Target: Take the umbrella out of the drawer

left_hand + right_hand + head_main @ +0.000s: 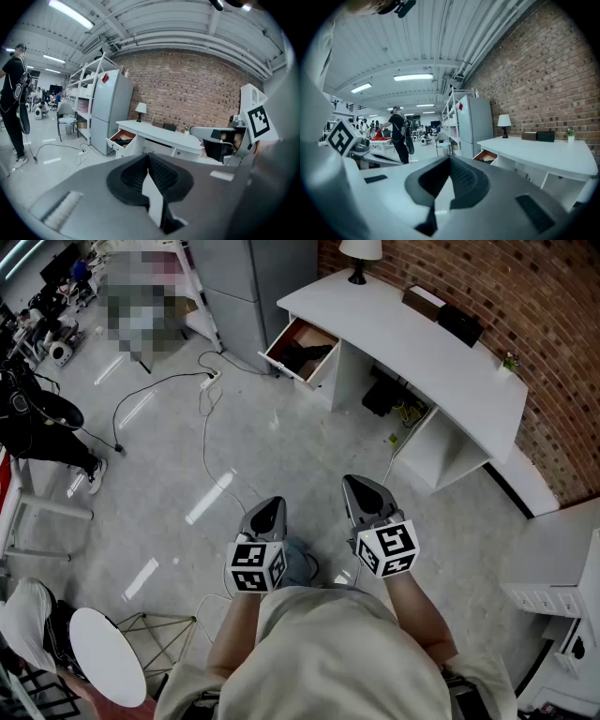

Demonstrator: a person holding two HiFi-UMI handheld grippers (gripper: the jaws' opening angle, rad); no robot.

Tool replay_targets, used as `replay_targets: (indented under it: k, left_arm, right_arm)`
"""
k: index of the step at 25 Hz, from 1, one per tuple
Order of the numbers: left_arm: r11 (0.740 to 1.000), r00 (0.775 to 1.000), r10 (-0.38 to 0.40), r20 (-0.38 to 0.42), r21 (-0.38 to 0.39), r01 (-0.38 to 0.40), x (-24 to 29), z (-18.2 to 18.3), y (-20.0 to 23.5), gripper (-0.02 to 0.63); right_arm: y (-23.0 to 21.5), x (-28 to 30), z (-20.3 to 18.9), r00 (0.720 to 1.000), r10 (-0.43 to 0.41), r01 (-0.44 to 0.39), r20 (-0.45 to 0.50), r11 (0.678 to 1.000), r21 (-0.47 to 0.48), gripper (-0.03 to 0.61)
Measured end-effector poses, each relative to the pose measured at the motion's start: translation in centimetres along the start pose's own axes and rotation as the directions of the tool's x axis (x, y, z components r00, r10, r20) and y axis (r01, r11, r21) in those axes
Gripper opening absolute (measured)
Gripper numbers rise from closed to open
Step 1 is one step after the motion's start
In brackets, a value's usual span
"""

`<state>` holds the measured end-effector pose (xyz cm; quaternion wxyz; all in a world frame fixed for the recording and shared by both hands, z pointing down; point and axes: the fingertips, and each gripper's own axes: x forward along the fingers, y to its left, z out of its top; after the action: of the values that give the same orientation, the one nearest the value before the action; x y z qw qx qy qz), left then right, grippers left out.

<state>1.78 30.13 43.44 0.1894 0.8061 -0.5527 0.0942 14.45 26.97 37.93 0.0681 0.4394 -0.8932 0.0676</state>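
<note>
Progress is nil so far: the drawer (284, 365) of the white bench (422, 352) stands pulled out, well apart from the person across the floor, and a dark shape lying in it is probably the umbrella (303, 354). Both the left claw (274, 505) and the right claw (355, 486) are closed on nothing, held out ahead of the body. Approaching, reaching in, gripping and lifting out all remain.

Two grippers (272, 508) (360, 487), one white desk (412, 343), one open drawer (282, 362), one lamp (360, 251), one fridge (248, 287)

No legible text, label, brand or number shows anywhere.
</note>
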Motion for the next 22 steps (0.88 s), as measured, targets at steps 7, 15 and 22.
replay_targets:
  k: [7,15,22]
  left_arm:
    - [0.999,0.999,0.038,0.022,0.007,-0.039,-5.4,-1.1,-2.2,0.012]
    - [1.0,0.999,0.007,0.037,0.013,-0.008,-7.1,-1.0,-4.1,0.012]
    - [0.999,0.997,-0.049,0.057,-0.019,0.051,-8.7,-1.3,-5.5,0.123]
  right_arm:
    - [2.1,-6.6,-0.5,1.0,-0.011,0.011,0.019,1.0,0.002,0.002]
    - [4.1,-9.6,-0.7,1.0,0.013,-0.013,0.008,1.0,-0.012,0.002]
    - [5.0,-11.2,-0.9,1.0,0.018,-0.018,0.011,0.998,-0.052,0.002]
